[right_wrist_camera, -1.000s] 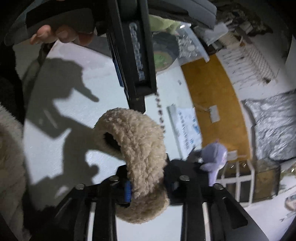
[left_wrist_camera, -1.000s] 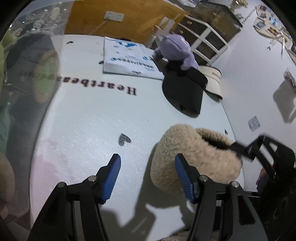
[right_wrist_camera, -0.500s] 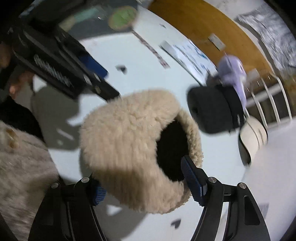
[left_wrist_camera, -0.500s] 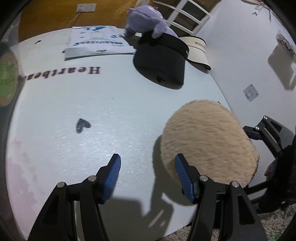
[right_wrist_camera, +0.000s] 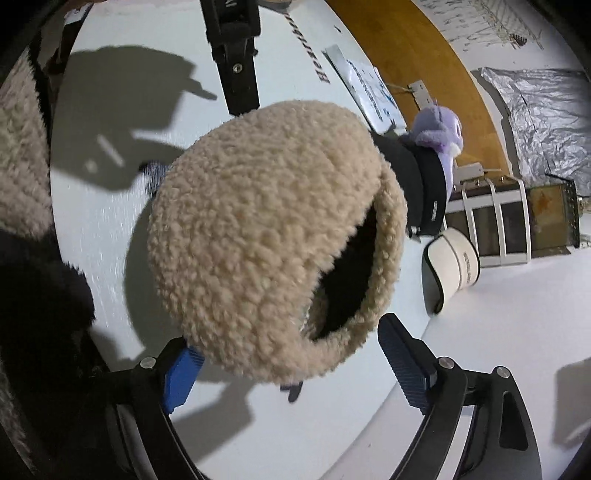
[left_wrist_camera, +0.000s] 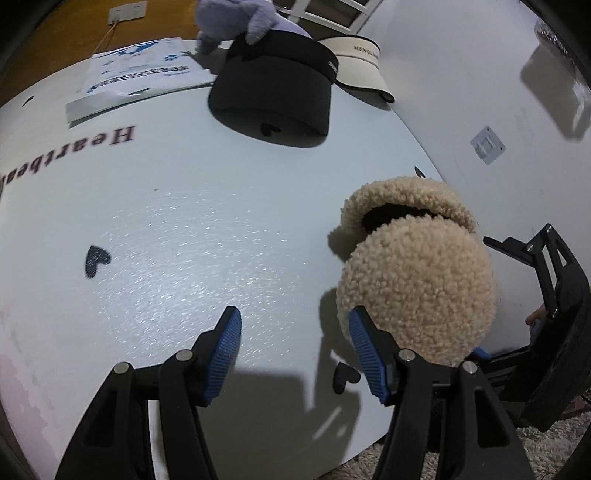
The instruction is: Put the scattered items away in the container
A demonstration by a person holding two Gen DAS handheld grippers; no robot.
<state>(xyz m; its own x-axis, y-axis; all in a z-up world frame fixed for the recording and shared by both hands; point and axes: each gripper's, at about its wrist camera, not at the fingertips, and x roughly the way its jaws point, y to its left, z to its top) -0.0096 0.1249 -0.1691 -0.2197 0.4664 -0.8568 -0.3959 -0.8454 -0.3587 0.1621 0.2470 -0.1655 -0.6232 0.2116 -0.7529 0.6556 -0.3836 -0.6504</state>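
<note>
From the left wrist, the left gripper [left_wrist_camera: 293, 350] hovers over the white tabletop [left_wrist_camera: 192, 229] with its jaws apart and nothing between them; the fleece hat [left_wrist_camera: 413, 280] sits at about four o'clock, just outside the right-hand pad, near the tabletop's edge. A black hat [left_wrist_camera: 273, 96], a cream visor [left_wrist_camera: 360, 62] and a purple plush toy [left_wrist_camera: 236, 18] wait at twelve o'clock. From the right wrist, the right gripper [right_wrist_camera: 291, 363] has its jaws opening around the fleece hat [right_wrist_camera: 266, 236], the pads apparently clear of the pile. No container shows in either view, so the release looks best finished fully, with the right gripper lifting straight clear to avoid snagging the fleece.
</note>
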